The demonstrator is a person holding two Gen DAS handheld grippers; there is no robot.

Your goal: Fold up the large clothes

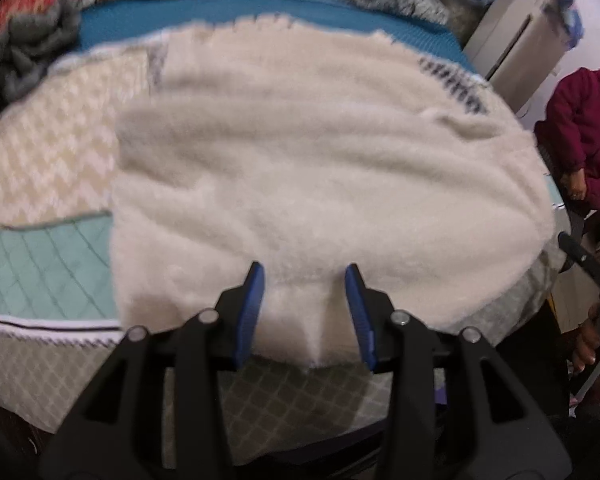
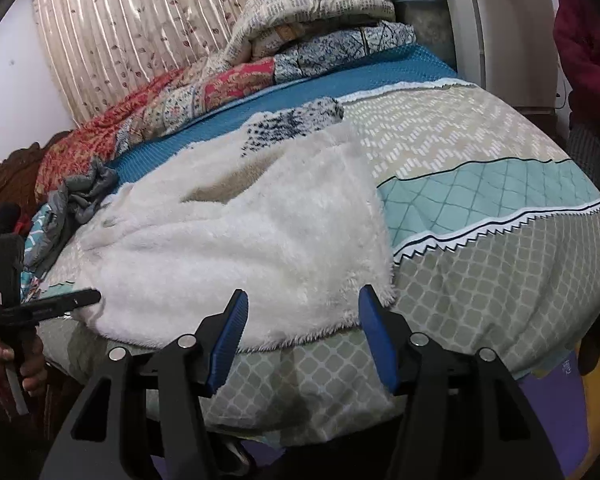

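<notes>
Both grippers, left gripper point(image 1: 305, 312) and right gripper point(image 2: 303, 338), hang half open and empty over the white fleece garment point(image 2: 236, 236) at the bed's point(image 2: 480, 280) near edge, seemingly between folds, needing a fresh hem grip.

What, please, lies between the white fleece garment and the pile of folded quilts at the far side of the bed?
In the right wrist view, a strip of blue sheet runs between the white fleece garment and the folded quilts; nothing else sits on that stretch.
</notes>
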